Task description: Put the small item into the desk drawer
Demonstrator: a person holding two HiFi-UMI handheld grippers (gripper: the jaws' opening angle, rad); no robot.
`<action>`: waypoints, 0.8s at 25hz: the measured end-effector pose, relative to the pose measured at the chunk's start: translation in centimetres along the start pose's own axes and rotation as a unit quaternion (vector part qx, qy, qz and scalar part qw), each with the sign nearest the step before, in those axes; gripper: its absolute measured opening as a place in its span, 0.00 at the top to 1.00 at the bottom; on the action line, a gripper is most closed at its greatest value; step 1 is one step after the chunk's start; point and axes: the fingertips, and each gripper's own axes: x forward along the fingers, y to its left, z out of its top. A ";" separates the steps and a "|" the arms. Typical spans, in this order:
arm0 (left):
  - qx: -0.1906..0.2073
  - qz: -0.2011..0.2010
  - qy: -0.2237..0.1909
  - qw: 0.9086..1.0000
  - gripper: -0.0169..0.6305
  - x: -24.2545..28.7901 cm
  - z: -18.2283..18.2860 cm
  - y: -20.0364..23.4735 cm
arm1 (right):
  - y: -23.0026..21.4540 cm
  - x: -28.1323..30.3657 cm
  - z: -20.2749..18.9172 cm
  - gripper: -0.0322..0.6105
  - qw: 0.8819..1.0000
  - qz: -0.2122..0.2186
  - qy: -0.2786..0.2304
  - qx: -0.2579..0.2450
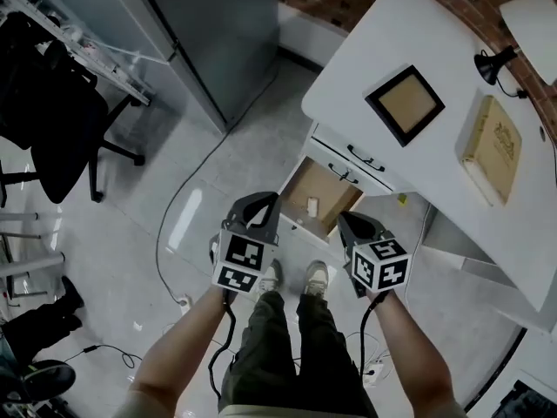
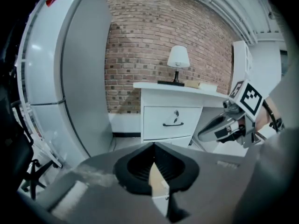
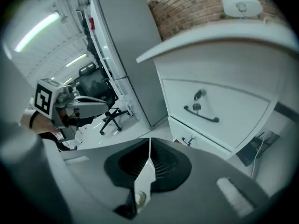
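The white desk has its lowest drawer pulled open, wooden bottom showing. A small pale item lies inside it. My left gripper hangs above the drawer's near left corner. It is shut, and its own view shows the left gripper with jaws meeting and nothing between them. My right gripper is held at the drawer's near right corner, also shut and empty. The right gripper points at the closed upper drawer front.
On the desk lie a black picture frame, a tan book and a black lamp. A grey cabinet stands left of the desk. A black office chair is at far left. A cable runs over the floor.
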 end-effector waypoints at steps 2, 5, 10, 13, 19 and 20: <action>0.006 0.000 -0.007 1.000 0.97 -2.1 2.4 -0.5 | 1.7 -3.4 2.0 0.93 1.000 0.007 -0.015 -0.009; 0.016 -0.004 -0.019 1.000 0.97 -5.4 6.3 -1.7 | 4.0 -8.6 5.2 0.94 0.999 0.012 -0.043 -0.019; 0.039 -0.016 -0.047 0.998 0.97 -11.1 12.8 -4.2 | 7.3 -16.9 10.5 0.94 0.995 0.017 -0.099 0.011; 0.047 -0.026 -0.066 0.996 0.97 -14.5 16.1 -5.8 | 9.3 -21.1 13.2 0.94 0.991 0.017 -0.133 0.020; 0.044 -0.037 -0.124 0.991 0.97 -21.5 22.7 -8.5 | 14.5 -27.8 18.6 0.94 0.983 0.020 -0.170 -0.065; 0.046 -0.038 -0.133 0.989 0.97 -22.6 23.7 -8.9 | 15.4 -28.9 19.6 0.94 0.981 0.021 -0.179 -0.078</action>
